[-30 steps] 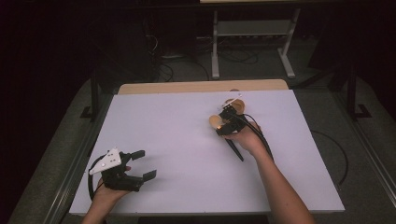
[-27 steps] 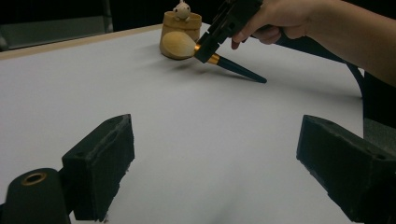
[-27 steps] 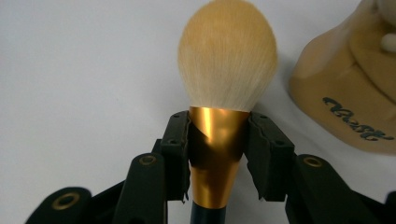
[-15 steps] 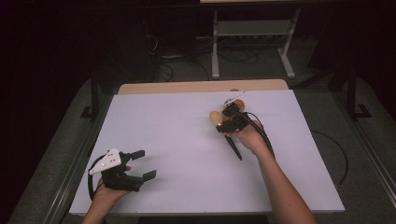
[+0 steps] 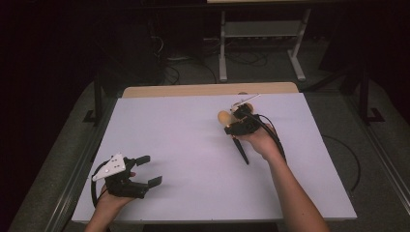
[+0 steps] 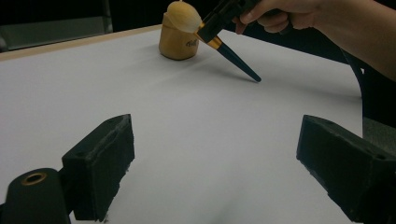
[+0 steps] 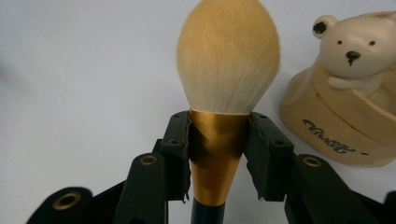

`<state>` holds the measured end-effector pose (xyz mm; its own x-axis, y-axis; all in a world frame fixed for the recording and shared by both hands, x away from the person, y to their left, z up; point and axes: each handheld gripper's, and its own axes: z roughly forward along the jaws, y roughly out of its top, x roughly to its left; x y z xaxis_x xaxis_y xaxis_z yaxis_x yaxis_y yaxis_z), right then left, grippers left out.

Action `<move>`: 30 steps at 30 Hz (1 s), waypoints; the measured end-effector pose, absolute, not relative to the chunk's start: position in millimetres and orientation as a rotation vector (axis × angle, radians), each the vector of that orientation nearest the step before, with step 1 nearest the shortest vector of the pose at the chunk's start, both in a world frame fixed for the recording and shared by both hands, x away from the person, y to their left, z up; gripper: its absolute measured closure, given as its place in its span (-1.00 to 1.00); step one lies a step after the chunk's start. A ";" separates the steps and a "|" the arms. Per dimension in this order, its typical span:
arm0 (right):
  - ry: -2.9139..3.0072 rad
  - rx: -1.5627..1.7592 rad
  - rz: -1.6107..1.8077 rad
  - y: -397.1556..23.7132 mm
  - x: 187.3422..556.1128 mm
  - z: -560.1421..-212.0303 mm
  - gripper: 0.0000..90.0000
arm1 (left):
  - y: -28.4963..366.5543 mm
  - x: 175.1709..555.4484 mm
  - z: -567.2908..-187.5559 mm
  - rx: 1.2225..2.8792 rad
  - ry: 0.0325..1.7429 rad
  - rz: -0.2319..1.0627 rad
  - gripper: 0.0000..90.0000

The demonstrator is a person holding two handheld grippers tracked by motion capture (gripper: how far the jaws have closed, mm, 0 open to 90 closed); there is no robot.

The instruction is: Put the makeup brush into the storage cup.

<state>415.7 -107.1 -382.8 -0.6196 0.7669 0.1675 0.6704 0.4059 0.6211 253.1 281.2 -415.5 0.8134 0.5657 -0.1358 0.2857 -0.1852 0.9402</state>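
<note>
While clamped by its gold ferrule in the right hand-held gripper (image 7: pixel 218 140), jaws closed on it, one makeup brush (image 7: pixel 226 65) hangs above the white table (image 5: pixel 183 140) just beside a tan bear-shaped holder (image 7: pixel 350 93). Left hand-held gripper (image 6: pixel 219 163): jaws wide apart, nothing between them, near the table's front edge.

Between my left tongs (image 5: pixel 145 170) and my right tongs (image 5: pixel 231 121) the white counter (image 5: pixel 183 145) lies bare, open to passage across its whole near and left stretch. My right tongs carry a brush (image 7: pixel 223 93) whose dark handle slants down toward the counter, barring the way beneath that hand. A bear-shaped holder (image 7: pixel 348 98) stands just beside the bristles, obstructing the far side.
</note>
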 end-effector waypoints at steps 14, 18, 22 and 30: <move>2.459 1.276 1.132 -119.6 411.6 -369.8 0.36 | 281.0 253.5 -415.8 1.785 0.653 0.287 -0.76; 2.432 1.266 1.155 -121.3 410.1 -367.1 0.36 | 280.6 253.3 -415.6 1.786 0.652 0.288 -0.76; 2.414 1.265 1.182 -122.9 409.3 -366.0 0.36 | 280.5 253.4 -415.8 1.788 0.651 0.289 -0.76; 2.373 1.247 1.234 -127.8 407.0 -361.0 0.36 | 280.3 253.5 -415.9 1.787 0.650 0.289 -0.76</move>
